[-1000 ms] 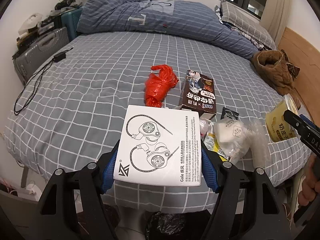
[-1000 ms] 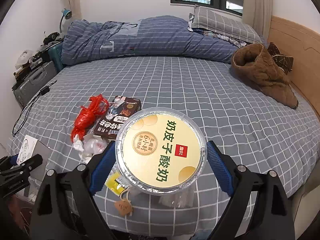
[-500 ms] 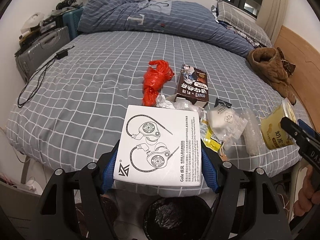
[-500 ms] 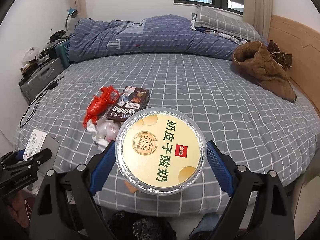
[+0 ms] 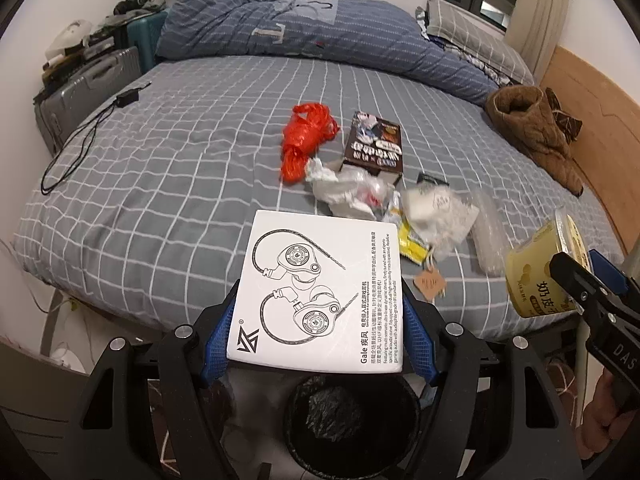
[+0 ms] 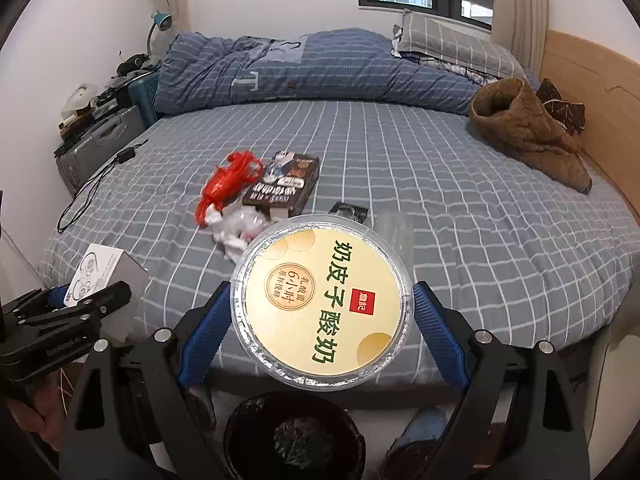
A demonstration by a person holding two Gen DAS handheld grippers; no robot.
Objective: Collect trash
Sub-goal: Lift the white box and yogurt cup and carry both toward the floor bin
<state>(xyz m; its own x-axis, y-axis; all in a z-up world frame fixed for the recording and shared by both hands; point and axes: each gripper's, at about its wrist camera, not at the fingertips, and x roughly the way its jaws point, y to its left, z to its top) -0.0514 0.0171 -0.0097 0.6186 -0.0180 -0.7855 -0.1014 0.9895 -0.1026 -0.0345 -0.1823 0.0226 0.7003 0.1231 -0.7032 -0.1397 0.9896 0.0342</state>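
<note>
Left tongs (image 5: pixel 316 332): clamped by me on the white earphone box (image 5: pixel 320 292), blue pads pressed to its two side edges; the box lies flat between them, line drawing of earbuds facing up.
Right tongs (image 6: pixel 322 320): spread wide yet gripping the yogurt tub (image 6: pixel 322 304), a pad on either side of its round rim; the yellow foil lid faces my camera.
Both loads: held off the foot end of the bed (image 5: pixel 168 184), above the floor.
Trash bin (image 6: pixel 294 436): a round bin lined with a black bag, on the floor directly below both pairs of tongs; its opening shows under the box in the left view and under the tub in the right view.
Left on the bed: a crumpled red plastic bag (image 5: pixel 306 140), and just right of it a dark printed carton (image 5: pixel 376 148).
Nearer the bed's edge: a wad of white wrapper (image 5: pixel 344 192) touching the red bag's lower end, then a clear packet with white contents (image 5: pixel 436 212), a yellow sachet (image 5: pixel 412 244) and a small brown tag (image 5: pixel 430 286).
Other bedding: a rolled blue duvet (image 6: pixel 304 68) at the far side, a grey checked pillow (image 6: pixel 452 48) under the window, a brown padded garment (image 6: pixel 528 128) by the wooden headboard.
Bedside: a grey suitcase (image 5: pixel 84 100) against the wall, and a black cable (image 5: pixel 76 148) trailing over the sheet near it.
My hands: partly seen behind each pair of tongs at the frame edges.
</note>
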